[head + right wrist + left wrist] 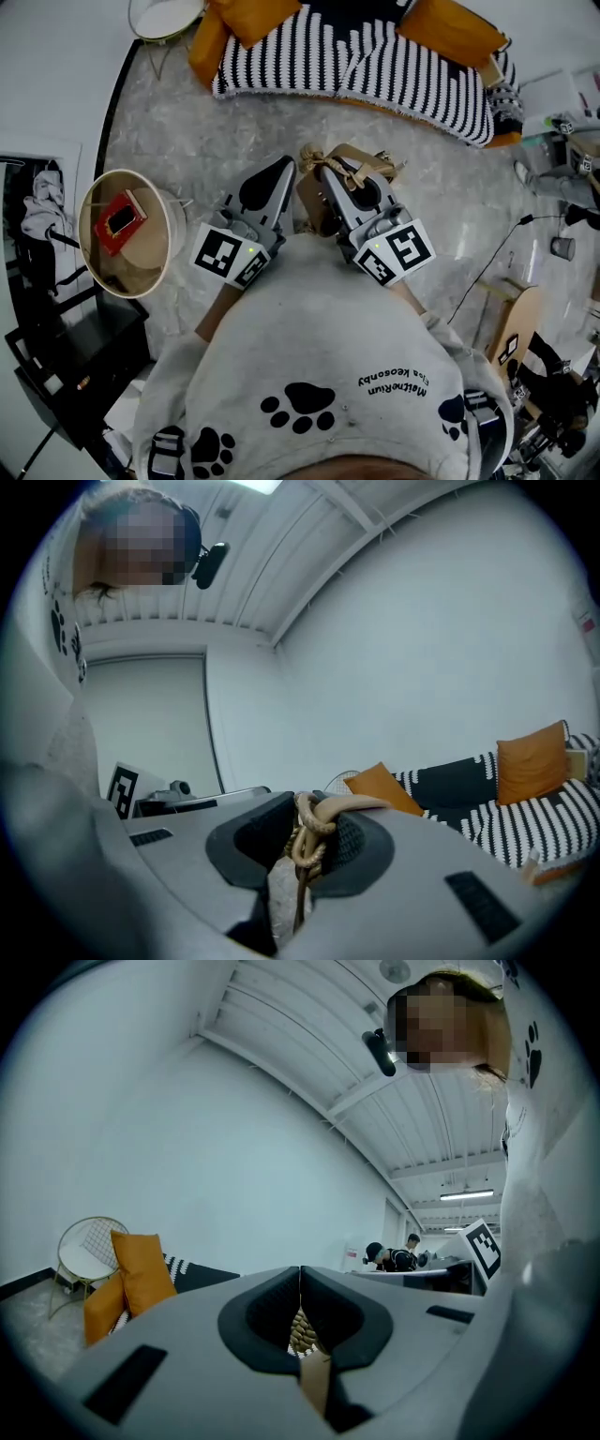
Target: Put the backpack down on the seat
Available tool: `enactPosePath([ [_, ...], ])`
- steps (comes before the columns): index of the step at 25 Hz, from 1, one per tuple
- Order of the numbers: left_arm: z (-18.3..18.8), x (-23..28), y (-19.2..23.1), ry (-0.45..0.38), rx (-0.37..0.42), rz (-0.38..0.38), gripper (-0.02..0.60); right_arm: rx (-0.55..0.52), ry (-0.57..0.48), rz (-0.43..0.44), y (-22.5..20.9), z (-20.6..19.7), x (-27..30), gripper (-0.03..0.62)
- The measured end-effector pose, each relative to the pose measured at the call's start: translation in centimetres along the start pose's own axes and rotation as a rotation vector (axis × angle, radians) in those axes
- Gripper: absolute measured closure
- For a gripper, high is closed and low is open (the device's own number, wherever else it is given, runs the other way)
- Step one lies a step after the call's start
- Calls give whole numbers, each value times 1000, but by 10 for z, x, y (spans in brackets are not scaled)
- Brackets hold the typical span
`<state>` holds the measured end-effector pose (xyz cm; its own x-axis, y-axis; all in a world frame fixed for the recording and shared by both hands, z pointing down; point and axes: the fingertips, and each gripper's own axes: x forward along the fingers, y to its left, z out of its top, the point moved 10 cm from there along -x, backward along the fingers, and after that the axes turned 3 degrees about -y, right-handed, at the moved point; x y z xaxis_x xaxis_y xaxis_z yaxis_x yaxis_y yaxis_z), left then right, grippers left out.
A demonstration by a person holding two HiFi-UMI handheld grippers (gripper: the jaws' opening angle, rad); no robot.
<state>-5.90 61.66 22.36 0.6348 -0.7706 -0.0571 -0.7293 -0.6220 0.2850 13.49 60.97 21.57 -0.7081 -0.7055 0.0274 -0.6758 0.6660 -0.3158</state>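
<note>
A tan backpack (313, 204) with a braided rope tie (312, 157) hangs between my two grippers, above the marble-patterned floor. My left gripper (279, 171) is shut on a tan strap (313, 1380) of it, with braided rope (301, 1331) showing behind the jaws. My right gripper (328, 175) is shut on the knotted rope (307, 834), which loops over one finger. The seat is a sofa (375, 58) under a black-and-white striped cover, a little way ahead at the top of the head view. It also shows in the right gripper view as the striped sofa (530, 819).
Orange cushions (253, 17) lie on the sofa's ends. A round side table (141, 267) with a red box (119, 219) stands at the left, a white wire chair (161, 17) beyond it. A wooden stool (514, 319) and a cable are at the right. People (394, 1255) stand far off.
</note>
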Motion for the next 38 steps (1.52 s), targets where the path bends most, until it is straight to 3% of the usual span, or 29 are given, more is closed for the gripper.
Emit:
enactPosePath([
  [6, 12, 41, 65, 3, -10, -21, 561, -13, 22, -33, -31, 4, 55, 513],
  [13, 40, 90, 148, 14, -10, -55, 561, 11, -42, -90, -57, 31, 140, 513],
  [20, 55, 121, 215, 31, -19, -121, 561, -23, -26, -130, -76, 36, 202, 513],
  [28, 61, 143, 252, 29, -43, -156, 561, -29, -3, -149, -86, 39, 238, 513],
  [38, 61, 171, 282, 25, -38, -118, 561, 0, -13, -119, -122, 43, 276, 513],
])
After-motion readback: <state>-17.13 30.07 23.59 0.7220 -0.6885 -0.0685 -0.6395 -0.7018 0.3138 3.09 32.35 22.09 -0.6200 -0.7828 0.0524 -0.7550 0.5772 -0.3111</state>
